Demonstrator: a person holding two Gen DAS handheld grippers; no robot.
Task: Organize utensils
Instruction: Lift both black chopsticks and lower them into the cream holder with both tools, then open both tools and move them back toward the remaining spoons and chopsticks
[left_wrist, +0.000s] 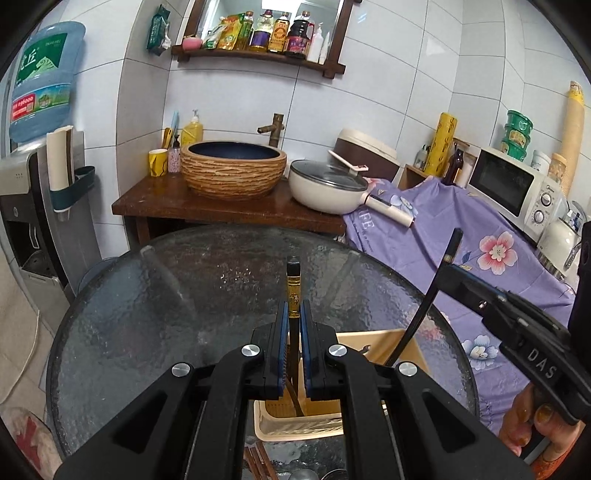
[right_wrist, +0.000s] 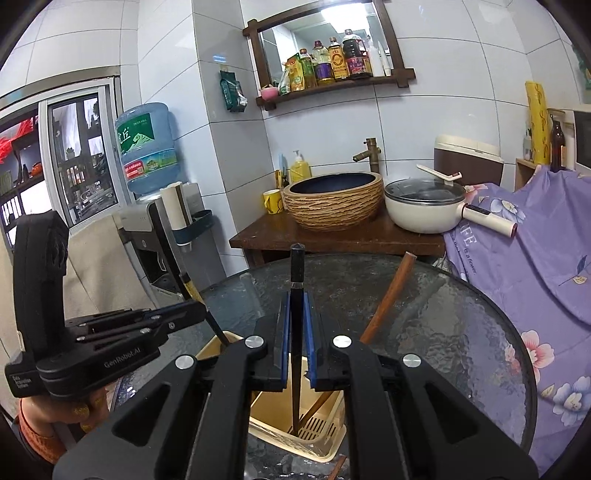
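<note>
Bright even light, sharp focus, fisheye-warped edges

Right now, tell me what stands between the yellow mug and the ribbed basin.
A small pink pump bottle, between yellow mug and basin; seen in left wrist view.

Looking forward and downward from each tool, close over the glass table (left_wrist: 129, 332) and beige utensil holder (right_wrist: 295, 439). Sharing in both 2 views the basin (left_wrist: 233, 168), wall shelf (right_wrist: 332, 90) and purple cloth (left_wrist: 480, 266); each catching the other tool alongside.
</note>
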